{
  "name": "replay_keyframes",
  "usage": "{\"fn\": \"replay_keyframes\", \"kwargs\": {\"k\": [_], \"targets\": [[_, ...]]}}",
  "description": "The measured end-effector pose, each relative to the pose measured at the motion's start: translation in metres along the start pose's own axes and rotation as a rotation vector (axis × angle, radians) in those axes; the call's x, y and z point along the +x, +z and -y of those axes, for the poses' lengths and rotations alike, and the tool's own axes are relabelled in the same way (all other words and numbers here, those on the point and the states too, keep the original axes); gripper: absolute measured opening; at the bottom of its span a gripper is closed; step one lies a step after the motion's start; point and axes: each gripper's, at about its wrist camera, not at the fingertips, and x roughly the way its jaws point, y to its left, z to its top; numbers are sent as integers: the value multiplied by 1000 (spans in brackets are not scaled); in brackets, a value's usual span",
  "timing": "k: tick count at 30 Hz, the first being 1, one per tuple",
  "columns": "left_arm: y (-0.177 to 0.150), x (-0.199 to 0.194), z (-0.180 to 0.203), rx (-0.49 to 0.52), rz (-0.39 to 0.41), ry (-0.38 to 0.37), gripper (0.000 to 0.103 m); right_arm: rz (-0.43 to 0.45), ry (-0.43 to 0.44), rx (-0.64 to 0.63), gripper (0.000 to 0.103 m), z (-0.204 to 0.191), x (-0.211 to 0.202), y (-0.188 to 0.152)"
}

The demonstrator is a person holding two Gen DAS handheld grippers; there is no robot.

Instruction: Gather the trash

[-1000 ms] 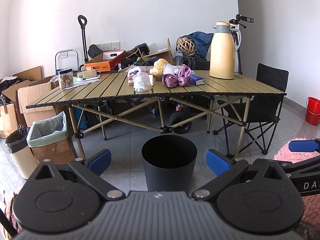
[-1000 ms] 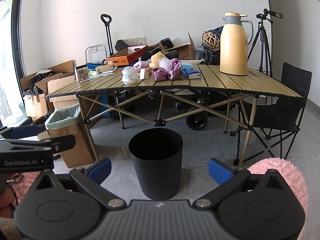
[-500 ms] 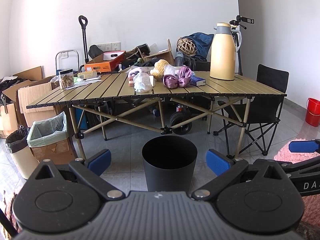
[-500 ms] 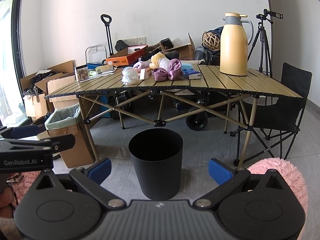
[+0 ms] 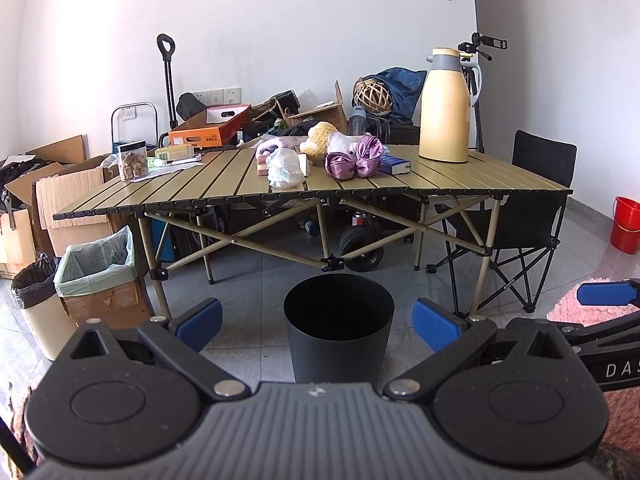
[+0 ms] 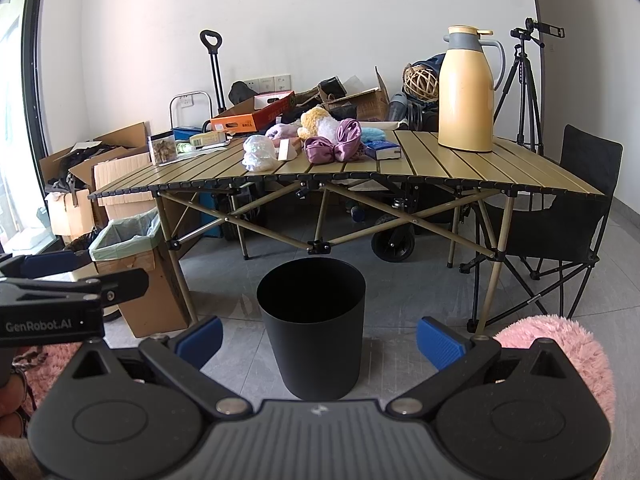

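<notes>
A long slatted table carries a tall yellow thermos and, near its front edge, a crumpled white plastic bag, while a black bin stands on the floor before both left tongs and right tongs, each spread wide and holding nothing.

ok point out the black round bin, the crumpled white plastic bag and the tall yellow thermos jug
black round bin (image 5: 340,344), left wrist view, front wall
crumpled white plastic bag (image 5: 285,168), left wrist view, middle
tall yellow thermos jug (image 6: 466,108), right wrist view, body
</notes>
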Motion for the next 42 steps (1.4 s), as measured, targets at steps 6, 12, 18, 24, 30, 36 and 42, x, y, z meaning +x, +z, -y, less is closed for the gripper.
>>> {"fn": "replay_keyframes", "kwargs": {"k": [6, 12, 18, 24, 30, 36, 42], "targets": [[11, 1, -1, -1, 2, 1, 103, 1, 0, 1, 103, -1, 1, -2], [11, 1, -1, -1, 3, 0, 103, 1, 0, 1, 103, 2, 0, 1], [13, 1, -2, -1, 5, 2, 103, 2, 0, 2, 103, 2, 1, 0], [17, -1, -2, 1, 7, 2, 103, 7, 3, 9, 103, 3, 2, 3], [22, 3, -4, 2, 11, 5, 103, 16, -1, 18, 103, 6, 10, 4], [26, 14, -5, 5, 19, 15, 103, 25, -2, 23, 103, 10, 19, 9], [25, 29, -5, 3, 20, 28, 103, 30, 1, 29, 103, 15, 31, 15]]}}
